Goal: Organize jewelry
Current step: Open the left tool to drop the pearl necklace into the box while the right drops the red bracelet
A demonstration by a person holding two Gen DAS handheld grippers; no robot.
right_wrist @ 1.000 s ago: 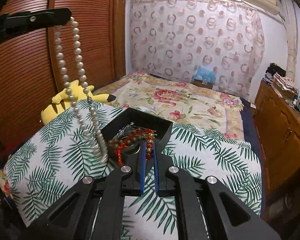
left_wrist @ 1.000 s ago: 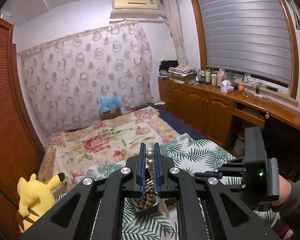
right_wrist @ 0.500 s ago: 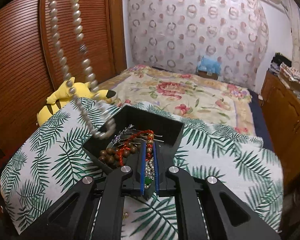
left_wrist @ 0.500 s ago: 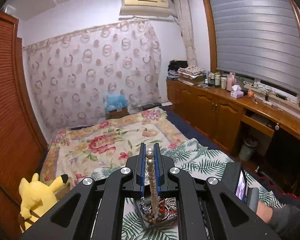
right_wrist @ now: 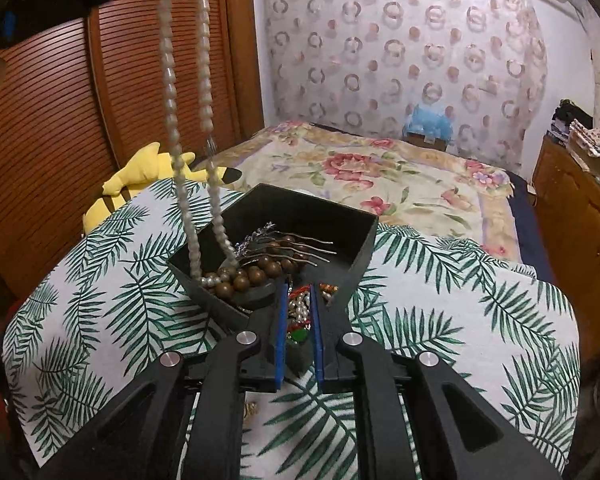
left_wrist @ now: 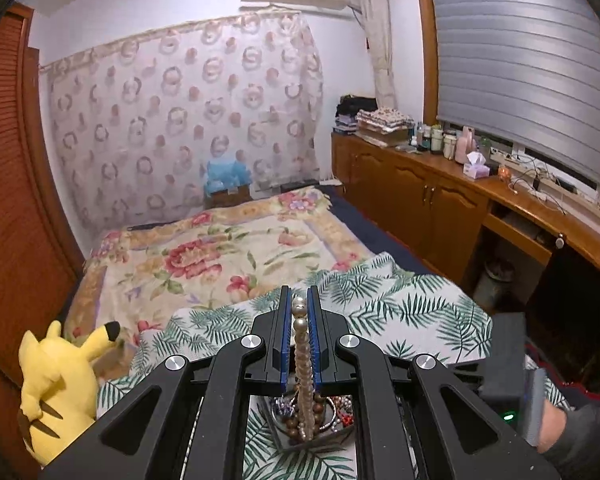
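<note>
My left gripper [left_wrist: 299, 300] is shut on a pearl necklace [left_wrist: 301, 344]. The strand hangs straight down, and its lower end rests among brown wooden beads [right_wrist: 252, 274] in an open black box [right_wrist: 364, 248]. Silver hairpins [right_wrist: 300, 248] lie in that box too. My right gripper [right_wrist: 300, 292] is at the box's near rim. A bundle of red beads, small pearls and a green piece [right_wrist: 299, 314] sits between its blue pads, whose jaws are opening slightly. In the right wrist view the pearl necklace [right_wrist: 172, 120] drops from the left gripper at the top left.
The box stands on a palm-leaf cloth [right_wrist: 460, 300] spread over a bed. A yellow plush toy [left_wrist: 56, 384] sits at the cloth's left edge by a wooden wardrobe. A small gold piece [right_wrist: 252, 408] lies on the cloth under my right gripper. Cabinets line the right wall.
The pearl necklace has swung from beside the box to over it, and its end now rests inside. My right gripper has sunk toward the near rim, and its pads have parted a little.
</note>
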